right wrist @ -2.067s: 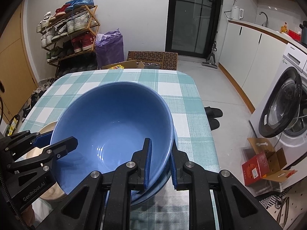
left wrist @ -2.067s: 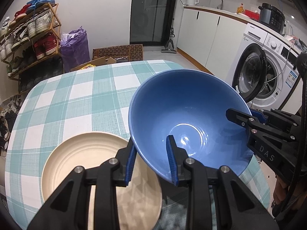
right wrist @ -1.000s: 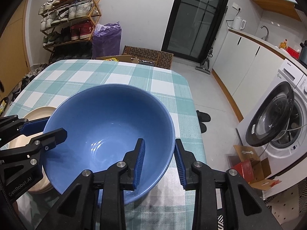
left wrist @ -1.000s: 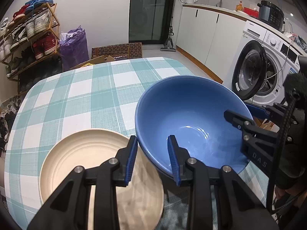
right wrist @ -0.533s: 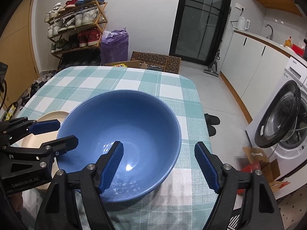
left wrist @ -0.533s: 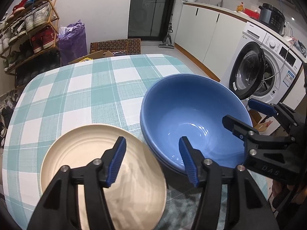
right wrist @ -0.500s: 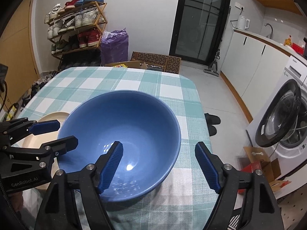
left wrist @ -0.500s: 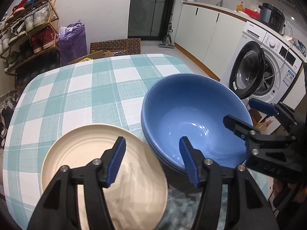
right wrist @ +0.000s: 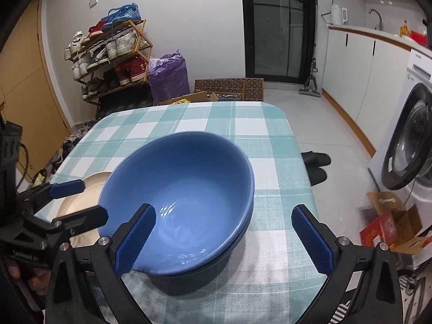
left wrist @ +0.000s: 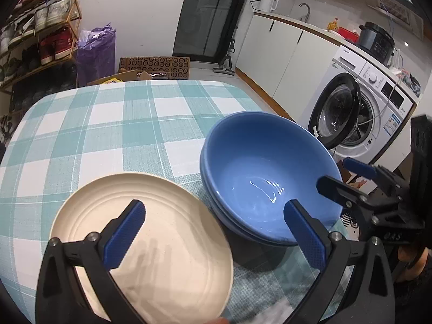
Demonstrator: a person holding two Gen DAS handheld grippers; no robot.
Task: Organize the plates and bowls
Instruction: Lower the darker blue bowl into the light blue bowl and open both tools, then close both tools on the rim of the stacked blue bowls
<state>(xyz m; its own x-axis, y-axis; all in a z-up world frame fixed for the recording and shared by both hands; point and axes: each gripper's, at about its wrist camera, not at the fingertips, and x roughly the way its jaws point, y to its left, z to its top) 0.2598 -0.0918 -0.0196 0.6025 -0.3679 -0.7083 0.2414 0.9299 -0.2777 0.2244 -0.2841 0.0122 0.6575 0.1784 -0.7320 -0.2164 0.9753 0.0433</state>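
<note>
A blue bowl [left wrist: 259, 167] [right wrist: 183, 183] sits nested in a second blue bowl [left wrist: 224, 217] [right wrist: 243, 232] on the checked table [left wrist: 108, 124] [right wrist: 270, 135]. A cream plate [left wrist: 121, 189] [right wrist: 91, 183] lies just to their left. My left gripper [left wrist: 213, 210] [right wrist: 94, 201] straddles the gap between plate and bowls; its jaws are opening and the pads touch nothing. My right gripper [right wrist: 224, 212] [left wrist: 331, 172] hangs over the bowls' near right rim, its jaws opening as well, with the rim between the pads but apart from them.
A washing machine [left wrist: 364, 102] with its door ajar stands right of the table. On the floor are slippers [right wrist: 316, 162] and an open cardboard box [right wrist: 391, 224]. A shoe rack [right wrist: 108, 62] and a purple bag [right wrist: 168, 78] stand beyond the far edge.
Both grippers let go of the blue bowl's rim and spread their jaws wide. The bowl dropped from a tilt to rest level inside the other blue bowl.
</note>
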